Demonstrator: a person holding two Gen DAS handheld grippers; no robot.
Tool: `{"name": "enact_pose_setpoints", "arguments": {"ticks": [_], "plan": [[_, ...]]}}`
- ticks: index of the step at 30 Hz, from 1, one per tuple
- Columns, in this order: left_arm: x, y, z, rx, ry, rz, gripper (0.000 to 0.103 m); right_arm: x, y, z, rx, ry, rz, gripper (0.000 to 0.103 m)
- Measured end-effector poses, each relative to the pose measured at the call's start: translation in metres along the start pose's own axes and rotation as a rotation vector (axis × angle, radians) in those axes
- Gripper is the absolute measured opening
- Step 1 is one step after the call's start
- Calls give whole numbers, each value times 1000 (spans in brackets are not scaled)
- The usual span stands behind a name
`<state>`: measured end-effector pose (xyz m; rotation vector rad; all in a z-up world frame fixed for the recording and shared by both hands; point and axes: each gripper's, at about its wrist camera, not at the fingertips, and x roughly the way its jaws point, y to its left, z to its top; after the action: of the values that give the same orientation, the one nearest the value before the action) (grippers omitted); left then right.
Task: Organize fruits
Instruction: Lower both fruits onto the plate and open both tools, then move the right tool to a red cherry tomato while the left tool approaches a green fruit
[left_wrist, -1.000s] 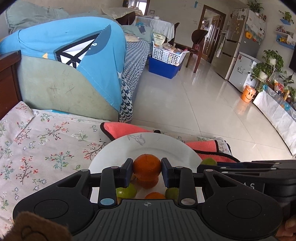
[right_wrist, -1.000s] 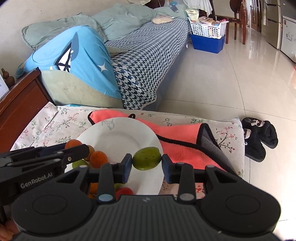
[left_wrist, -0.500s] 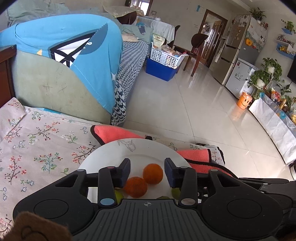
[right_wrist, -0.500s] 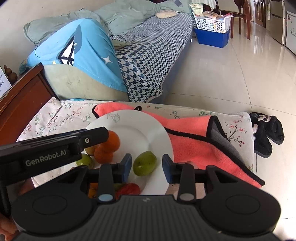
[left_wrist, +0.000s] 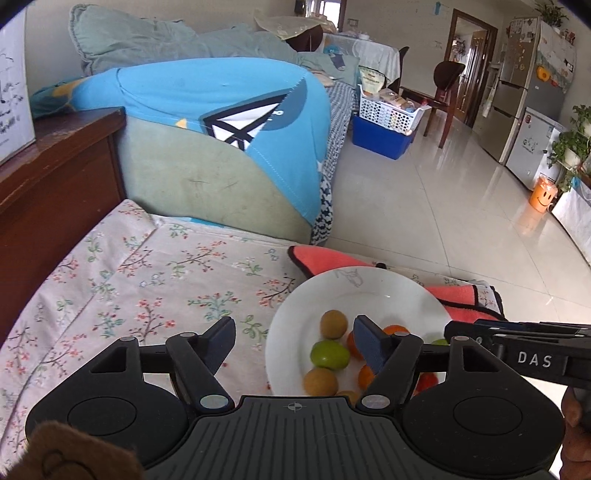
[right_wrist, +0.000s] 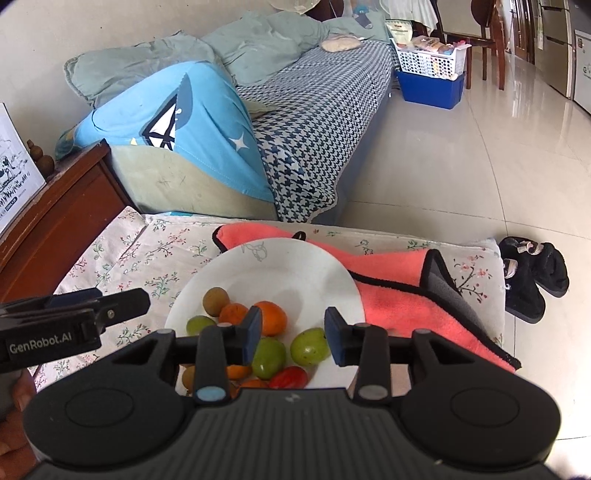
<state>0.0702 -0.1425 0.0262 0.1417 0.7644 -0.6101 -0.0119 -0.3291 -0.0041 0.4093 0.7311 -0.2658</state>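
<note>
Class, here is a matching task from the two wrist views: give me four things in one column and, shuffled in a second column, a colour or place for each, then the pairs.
Things
1. plate
2. towel
3. slippers
4. basket

Colour or place
A. on the tiled floor
B. white, holding fruit
C. on top of a blue bin
D. coral, partly under the plate

Pairs: 1-B, 2-D, 3-A, 4-C
</note>
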Motion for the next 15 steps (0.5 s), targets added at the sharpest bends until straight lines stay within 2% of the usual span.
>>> {"name": "enact_pose_setpoints", "arguments": {"ticks": [7, 15], "plan": [[-31, 28, -10, -26, 22, 42, 72, -18, 21, -7, -12, 5, 39, 40], [-51, 48, -27, 6, 41, 77, 73, -30, 56, -35, -154, 44, 100, 41]]}}
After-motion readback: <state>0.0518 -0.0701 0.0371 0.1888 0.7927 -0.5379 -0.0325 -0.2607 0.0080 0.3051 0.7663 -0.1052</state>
